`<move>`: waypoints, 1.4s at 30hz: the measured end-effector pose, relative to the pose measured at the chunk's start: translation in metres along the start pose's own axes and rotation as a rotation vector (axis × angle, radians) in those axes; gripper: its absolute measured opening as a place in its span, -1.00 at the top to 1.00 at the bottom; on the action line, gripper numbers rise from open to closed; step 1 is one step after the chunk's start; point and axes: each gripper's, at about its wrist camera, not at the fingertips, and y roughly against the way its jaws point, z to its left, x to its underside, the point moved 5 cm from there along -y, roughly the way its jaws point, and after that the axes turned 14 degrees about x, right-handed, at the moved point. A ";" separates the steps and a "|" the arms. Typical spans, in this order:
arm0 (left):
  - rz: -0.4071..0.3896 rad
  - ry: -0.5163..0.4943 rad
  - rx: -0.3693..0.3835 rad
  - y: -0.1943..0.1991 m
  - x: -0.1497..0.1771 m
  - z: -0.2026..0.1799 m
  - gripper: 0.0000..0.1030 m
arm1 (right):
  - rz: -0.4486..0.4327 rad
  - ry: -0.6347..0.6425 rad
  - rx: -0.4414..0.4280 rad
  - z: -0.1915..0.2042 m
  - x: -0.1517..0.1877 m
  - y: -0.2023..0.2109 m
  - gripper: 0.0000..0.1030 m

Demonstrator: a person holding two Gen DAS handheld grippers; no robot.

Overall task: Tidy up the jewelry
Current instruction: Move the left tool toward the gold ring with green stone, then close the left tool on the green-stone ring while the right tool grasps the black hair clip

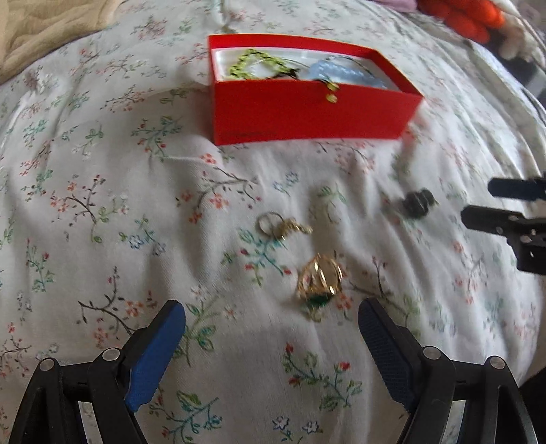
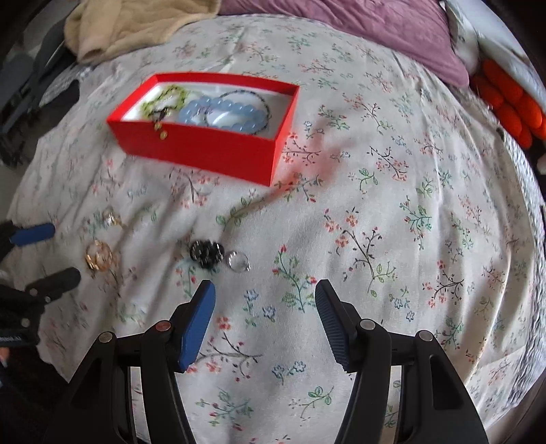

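Observation:
A red box (image 1: 307,109) (image 2: 204,147) sits on the floral bedsheet and holds a green bead bracelet (image 2: 165,97), a pale blue bead bracelet (image 2: 221,112) and a dark thin necklace (image 2: 262,102). Loose on the sheet lie a gold pendant piece (image 1: 319,276) (image 2: 99,258), a small ring with a gold chain (image 1: 281,225) (image 2: 111,217), a black bead cluster (image 1: 416,201) (image 2: 206,252) and a clear ring (image 2: 239,261). My left gripper (image 1: 271,317) is open, just before the gold piece. My right gripper (image 2: 264,293) is open, near the black cluster.
A beige blanket (image 2: 136,24) and a purple pillow (image 2: 375,24) lie at the far edge of the bed. An orange knitted item (image 2: 508,102) lies at the right. The right gripper's fingers (image 1: 491,215) show at the right of the left wrist view.

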 end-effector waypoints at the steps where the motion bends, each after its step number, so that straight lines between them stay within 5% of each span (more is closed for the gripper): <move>1: -0.005 -0.010 0.003 -0.001 0.002 0.000 -0.68 | -0.012 0.006 0.006 -0.001 0.003 -0.001 -0.24; 9: -0.085 -0.054 0.084 -0.002 0.014 -0.009 -0.62 | -0.116 0.090 0.013 0.011 0.026 -0.007 -0.24; 16: -0.082 -0.098 0.090 -0.015 0.010 -0.024 0.05 | -0.161 0.169 0.001 0.030 0.030 -0.004 -0.24; 24: -0.075 -0.089 0.049 -0.024 0.003 -0.023 0.18 | -0.156 0.174 -0.012 0.037 0.025 -0.004 -0.24; 29: -0.071 -0.101 0.014 -0.026 0.001 -0.021 0.57 | -0.155 0.166 -0.026 0.037 0.025 -0.004 -0.24; 42: -0.074 -0.094 0.009 -0.016 -0.002 -0.022 0.57 | -0.151 0.047 -0.124 0.026 0.009 0.004 -0.24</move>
